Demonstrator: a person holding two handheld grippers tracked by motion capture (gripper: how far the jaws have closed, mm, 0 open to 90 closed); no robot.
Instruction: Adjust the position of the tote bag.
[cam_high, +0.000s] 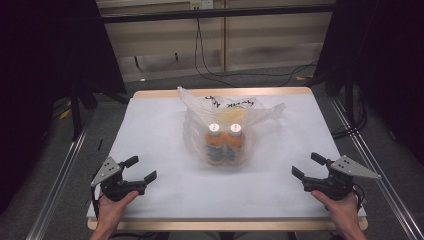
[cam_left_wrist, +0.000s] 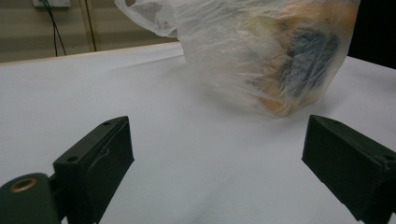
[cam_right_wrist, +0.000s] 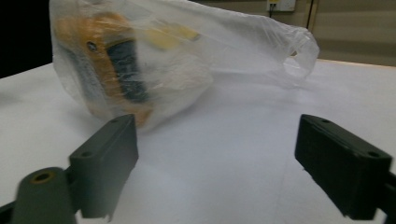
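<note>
A clear plastic bag (cam_high: 225, 125) stands in the middle of the white table (cam_high: 160, 130), with two orange bottles (cam_high: 223, 145) with white caps upright inside it and something yellow behind them. My left gripper (cam_high: 141, 169) rests near the front left edge, jaws open and bare, well apart from the bag (cam_left_wrist: 261, 51). My right gripper (cam_high: 306, 166) sits near the front right edge, also open with nothing between its fingers, pointing towards the bag (cam_right_wrist: 154, 60). A hand holds each gripper from below.
Cables (cam_high: 210, 65) trail across the grey floor beyond the table's far edge. Metal rails (cam_high: 55, 185) run along both sides of the table. Dark curtains hang at left and right.
</note>
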